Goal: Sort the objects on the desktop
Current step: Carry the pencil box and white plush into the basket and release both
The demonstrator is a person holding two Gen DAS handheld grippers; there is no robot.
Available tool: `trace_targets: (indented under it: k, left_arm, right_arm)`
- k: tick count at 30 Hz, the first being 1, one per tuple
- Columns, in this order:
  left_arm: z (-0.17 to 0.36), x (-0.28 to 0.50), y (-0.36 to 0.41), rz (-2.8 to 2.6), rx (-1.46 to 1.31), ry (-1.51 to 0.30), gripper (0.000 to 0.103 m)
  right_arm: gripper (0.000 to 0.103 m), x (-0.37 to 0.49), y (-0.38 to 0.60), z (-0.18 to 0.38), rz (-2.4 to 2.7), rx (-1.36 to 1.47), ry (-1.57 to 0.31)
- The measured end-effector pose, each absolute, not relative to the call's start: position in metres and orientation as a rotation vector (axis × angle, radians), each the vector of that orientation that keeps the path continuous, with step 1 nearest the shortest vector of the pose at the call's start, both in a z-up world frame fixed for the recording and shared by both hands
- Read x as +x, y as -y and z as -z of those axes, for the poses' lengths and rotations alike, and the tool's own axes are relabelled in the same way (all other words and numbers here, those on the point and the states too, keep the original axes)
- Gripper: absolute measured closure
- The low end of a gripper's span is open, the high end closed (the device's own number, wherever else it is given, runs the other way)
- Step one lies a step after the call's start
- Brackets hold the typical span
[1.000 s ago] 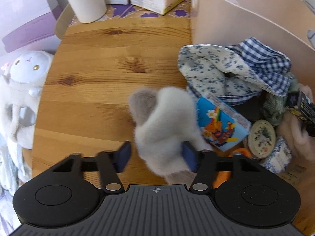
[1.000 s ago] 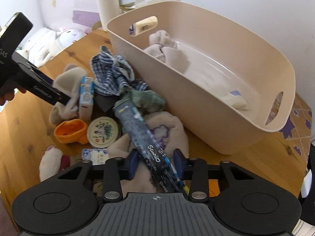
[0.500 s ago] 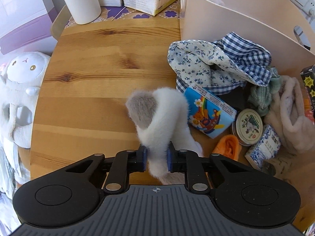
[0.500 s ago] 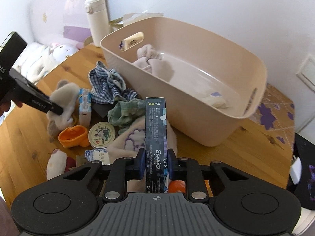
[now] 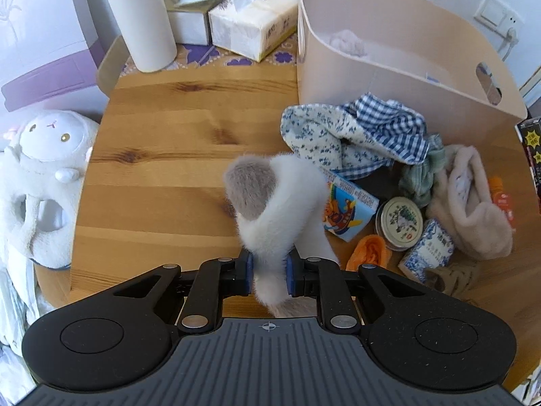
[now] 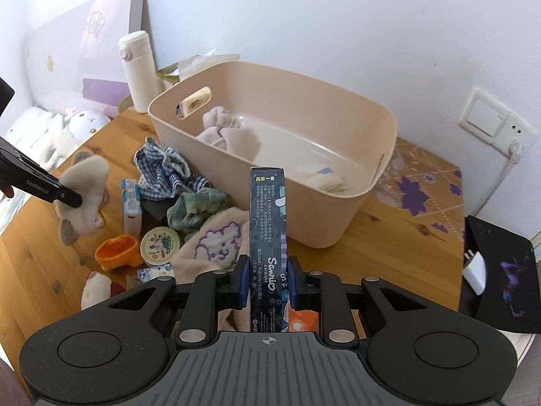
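My left gripper [image 5: 268, 275] is shut on a fluffy white and grey sock [image 5: 275, 206] and holds it above the wooden table [image 5: 169, 155]. The sock also shows in the right wrist view [image 6: 84, 189]. My right gripper [image 6: 267, 280] is shut on a long dark box [image 6: 267, 237] and holds it upright above the pile, in front of the beige plastic bin [image 6: 338, 209]. The bin [image 5: 389, 77] holds a pale cloth [image 6: 226, 132] and small items.
A pile lies beside the bin: checked and floral cloth [image 5: 355, 135], a small carton [image 5: 348, 209], a round tin [image 5: 400, 218], an orange sock [image 5: 370, 253], a cream plush slipper [image 5: 473, 209]. A white flask [image 5: 142, 17] and tissue packs [image 5: 250, 23] stand behind. A plush lamb [image 5: 44, 176] sits left.
My left gripper closed on the fluffy sock and lifted it. My right gripper closed on the dark box, stood it upright and raised it from the pile.
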State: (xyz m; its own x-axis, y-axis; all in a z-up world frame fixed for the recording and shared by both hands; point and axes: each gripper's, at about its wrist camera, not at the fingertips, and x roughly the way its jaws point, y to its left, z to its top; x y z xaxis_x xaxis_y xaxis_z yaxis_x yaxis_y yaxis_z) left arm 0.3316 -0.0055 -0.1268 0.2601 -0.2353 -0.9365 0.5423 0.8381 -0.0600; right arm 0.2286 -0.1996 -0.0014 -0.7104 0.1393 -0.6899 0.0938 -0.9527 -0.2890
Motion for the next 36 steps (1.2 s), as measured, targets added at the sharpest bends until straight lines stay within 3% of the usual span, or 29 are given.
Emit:
trace_targets:
  k: [19, 36]
  left_arm:
    - [0.048, 0.331, 0.040, 0.675, 0.274, -0.998, 0.085]
    - [0.014, 0.353, 0.139, 0.783, 0.366, -0.827, 0.085]
  right_arm:
    - [0.081, 0.228, 0.196, -0.055, -2.935, -0.924, 0.555]
    - [0.081, 0.173, 0.190, -0.089, -2.971, -0.788, 0.604]
